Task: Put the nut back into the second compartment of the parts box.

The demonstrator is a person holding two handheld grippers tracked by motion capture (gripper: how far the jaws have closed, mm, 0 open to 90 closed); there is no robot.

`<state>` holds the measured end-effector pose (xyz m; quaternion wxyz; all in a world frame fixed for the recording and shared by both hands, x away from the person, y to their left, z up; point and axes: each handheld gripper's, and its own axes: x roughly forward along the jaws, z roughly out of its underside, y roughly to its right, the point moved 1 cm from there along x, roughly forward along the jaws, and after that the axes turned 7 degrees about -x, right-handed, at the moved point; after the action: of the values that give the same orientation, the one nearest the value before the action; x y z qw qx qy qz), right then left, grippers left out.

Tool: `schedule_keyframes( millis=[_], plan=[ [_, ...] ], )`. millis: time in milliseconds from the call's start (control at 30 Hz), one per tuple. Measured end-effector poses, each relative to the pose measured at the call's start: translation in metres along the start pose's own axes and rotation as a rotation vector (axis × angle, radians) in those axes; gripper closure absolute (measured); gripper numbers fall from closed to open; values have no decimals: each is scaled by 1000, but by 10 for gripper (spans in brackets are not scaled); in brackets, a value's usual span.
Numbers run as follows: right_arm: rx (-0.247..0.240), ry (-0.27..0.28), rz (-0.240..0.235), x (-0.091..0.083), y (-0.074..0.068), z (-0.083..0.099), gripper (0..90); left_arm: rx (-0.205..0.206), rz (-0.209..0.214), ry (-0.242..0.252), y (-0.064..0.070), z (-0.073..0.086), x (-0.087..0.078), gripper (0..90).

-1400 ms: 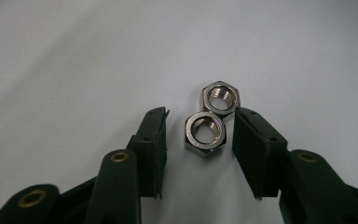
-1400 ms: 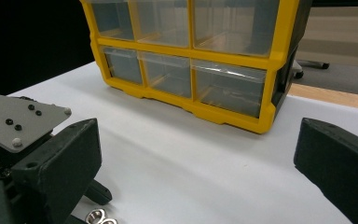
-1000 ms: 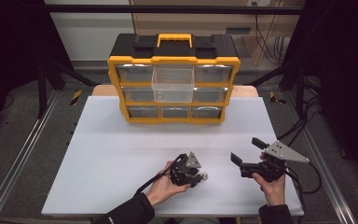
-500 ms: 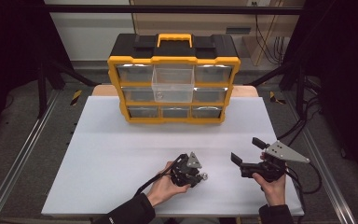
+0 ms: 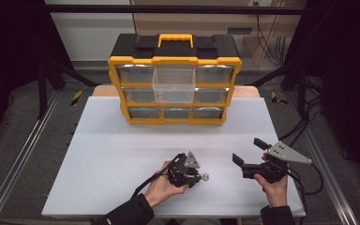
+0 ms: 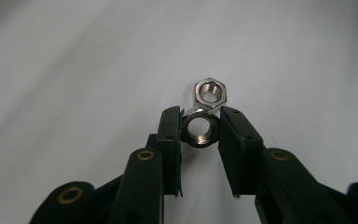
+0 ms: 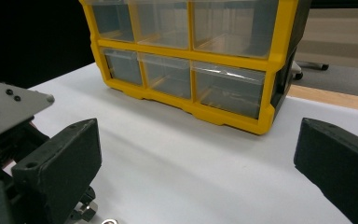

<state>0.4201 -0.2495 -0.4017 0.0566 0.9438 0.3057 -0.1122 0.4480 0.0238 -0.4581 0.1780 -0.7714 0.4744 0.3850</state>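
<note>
2 steel hex nuts sit on the white table top [image 5: 122, 154], near its front edge, and the nearer nut [image 6: 200, 131] is caught between the jaws of the left gripper [image 6: 200, 135], flats pressed by both black pads. The second nut [image 6: 209, 91] lies touching the first, just beyond the jaw tips, free of them. From the high view the same pair reads as 1 small shiny speck at the left gripper's nose, too small to split apart.

The right gripper [image 5: 247, 159] is held off to the right, well apart from the nuts, its jaws spread wide with nothing between them; in the right gripper view the 2 jaws frame bare white surface.

The table is a plain matte white sheet over a wooden top, with dark floor and metal rails at both sides and a pale wall behind.

At the far end stands 1 yellow and black drawer organiser [image 5: 174, 79] with a yellow carry handle [image 5: 175, 41]. Its front shows 9 clear drawers in 3 rows, and 1 of them, the top middle drawer [image 5: 174, 83], is pulled out towards the person. Open table lies between the nuts and the cabinet. 2 hands, 2 grippers, each trailing 1 black cable.
</note>
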Motion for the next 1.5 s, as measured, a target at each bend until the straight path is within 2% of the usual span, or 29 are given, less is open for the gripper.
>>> schedule_keyframes(
  millis=[400,600,1000,1067,1100,1500],
  plan=[
    [-2,-1,-1,-1,0,-1,12,-17,-14,25,-7,-3,-24,693],
    [2,-4,1,0,-1,0,12,-17,-8,45,-10,-5,-32,693],
    [1,-5,-2,0,-1,0,12,-28,-32,68,-18,-7,-49,693],
    [-4,-6,0,0,-1,0,12,-37,-34,82,-20,-7,-53,693],
    [-2,-6,1,1,-1,0,12,-60,-40,94,-20,-7,-57,693],
    [-7,-6,-1,1,-1,0,12,-84,-52,117,-29,-8,-72,693]
  ],
)
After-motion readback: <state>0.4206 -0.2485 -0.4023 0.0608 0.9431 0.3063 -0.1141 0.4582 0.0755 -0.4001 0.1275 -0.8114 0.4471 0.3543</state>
